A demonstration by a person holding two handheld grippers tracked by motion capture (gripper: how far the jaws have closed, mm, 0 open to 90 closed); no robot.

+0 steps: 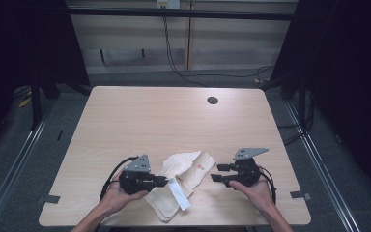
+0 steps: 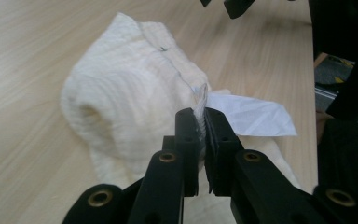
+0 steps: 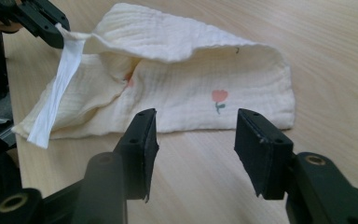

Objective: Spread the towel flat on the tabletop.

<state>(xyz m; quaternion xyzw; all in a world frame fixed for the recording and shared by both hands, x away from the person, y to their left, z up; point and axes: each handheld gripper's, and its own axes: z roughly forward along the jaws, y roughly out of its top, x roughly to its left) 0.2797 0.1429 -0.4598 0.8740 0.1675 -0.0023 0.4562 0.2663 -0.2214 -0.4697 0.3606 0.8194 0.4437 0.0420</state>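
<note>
Cloth [image 1: 181, 182], cream with a small flower print, lies rumpled at the near middle of the table [image 1: 140, 116], between the two hands. At its left edge the left gripper [image 1: 165, 181] is clamped on the cloth's hem and the white label [image 1: 179, 194] sewn there, probably to lift that layer and unfold it. To the right, the right gripper [image 1: 215, 173] hovers just short of the cloth, jaws apart with nothing between them, seemingly lining up for the opposite edge; no container is on the table.
</note>
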